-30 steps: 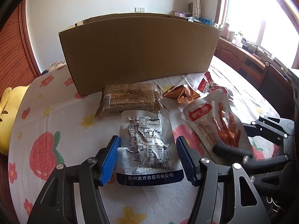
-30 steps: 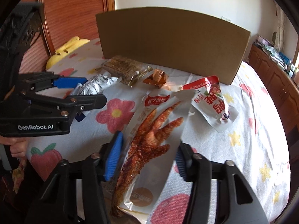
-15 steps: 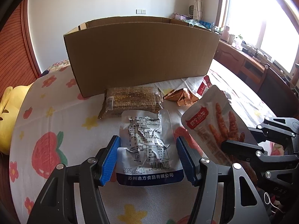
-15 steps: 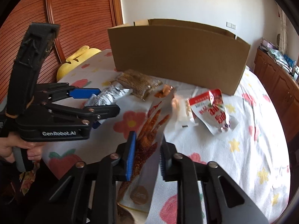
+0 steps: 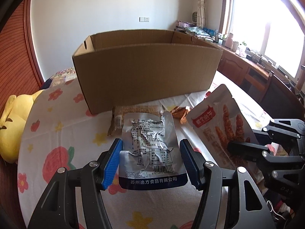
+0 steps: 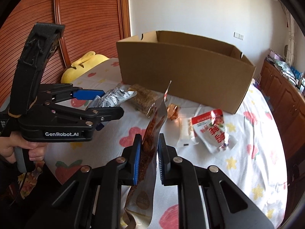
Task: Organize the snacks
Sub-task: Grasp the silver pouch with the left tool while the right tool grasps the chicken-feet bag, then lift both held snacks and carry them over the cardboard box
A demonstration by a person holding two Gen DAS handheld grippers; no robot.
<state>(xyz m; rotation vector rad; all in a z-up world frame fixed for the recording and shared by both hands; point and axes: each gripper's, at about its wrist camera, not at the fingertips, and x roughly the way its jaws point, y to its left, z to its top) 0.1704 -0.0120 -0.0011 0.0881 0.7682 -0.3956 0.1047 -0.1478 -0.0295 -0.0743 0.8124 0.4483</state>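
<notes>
A silver snack pouch (image 5: 148,126) with printed text sits between the blue pads of my left gripper (image 5: 151,145), which is shut on its two side edges. My right gripper (image 6: 149,136) is shut on a clear pouch of red-brown chicken feet (image 6: 154,118), held off the cloth and edge-on to its camera. In the left wrist view that pouch (image 5: 223,118) stands tilted at the right. An open cardboard box (image 5: 144,72) stands behind the snacks. In the right wrist view a hand holds the left gripper (image 6: 112,103) at the left.
On the floral cloth (image 6: 247,152) lie a brown bar pack (image 6: 144,99), a small orange wrapper (image 6: 172,110), a small white packet (image 6: 185,131) and a red-and-white pouch (image 6: 213,129). A yellow plush toy (image 5: 15,114) lies at the left edge. Wooden cabinets (image 6: 282,95) line the right.
My right gripper went from open around the chicken-feet pouch to shut on it and raised it off the cloth, turning it edge-on. The left gripper kept its hold on the silver pouch.
</notes>
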